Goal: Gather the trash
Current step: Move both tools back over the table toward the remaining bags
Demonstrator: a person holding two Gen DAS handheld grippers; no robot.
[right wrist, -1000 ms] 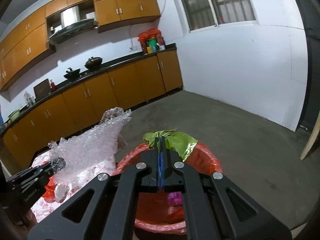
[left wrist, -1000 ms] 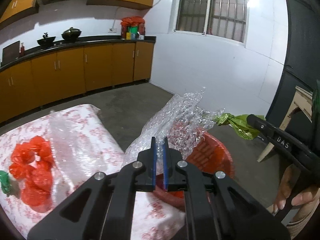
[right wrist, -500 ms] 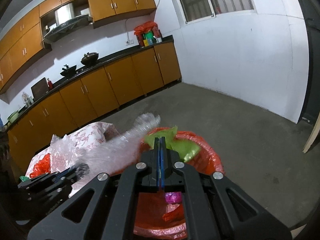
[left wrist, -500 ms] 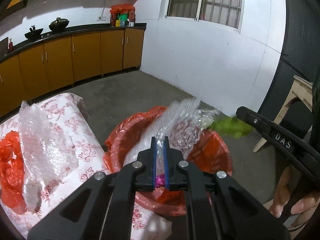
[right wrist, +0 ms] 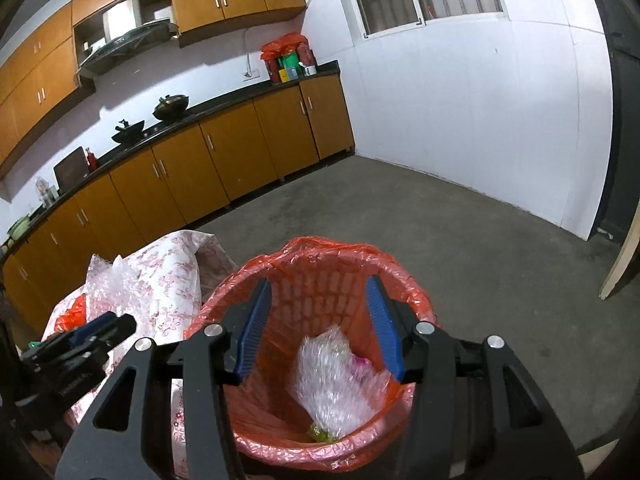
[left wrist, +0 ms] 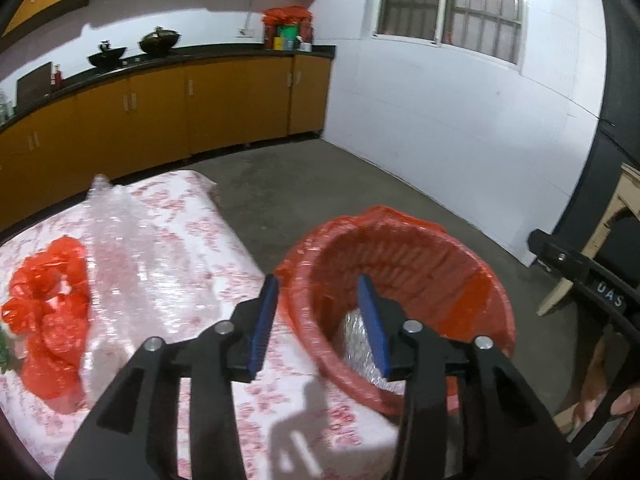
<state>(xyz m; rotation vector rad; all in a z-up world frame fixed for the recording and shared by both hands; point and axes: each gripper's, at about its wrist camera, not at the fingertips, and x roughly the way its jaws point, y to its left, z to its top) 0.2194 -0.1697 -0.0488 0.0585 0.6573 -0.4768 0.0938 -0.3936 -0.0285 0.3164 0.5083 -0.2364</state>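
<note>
Both claws wide, empty: left gripper (left wrist: 316, 320), right gripper (right wrist: 318, 326). Remaining bubble wrap (left wrist: 120, 240) at 10 o'clock on table (left wrist: 208, 296); light, crushable, springy, so pinch a bunched fold. Bin (right wrist: 400, 276) at 12.

My right gripper (left wrist: 600, 292) carries white lettering, reads "UAS" or "DAS", blurred. No other text legible.

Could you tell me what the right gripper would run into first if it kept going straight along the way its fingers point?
Most likely the bubble wrap lying inside the red-lined bin: the open right gripper points down into it. Depth is unclear.
</note>
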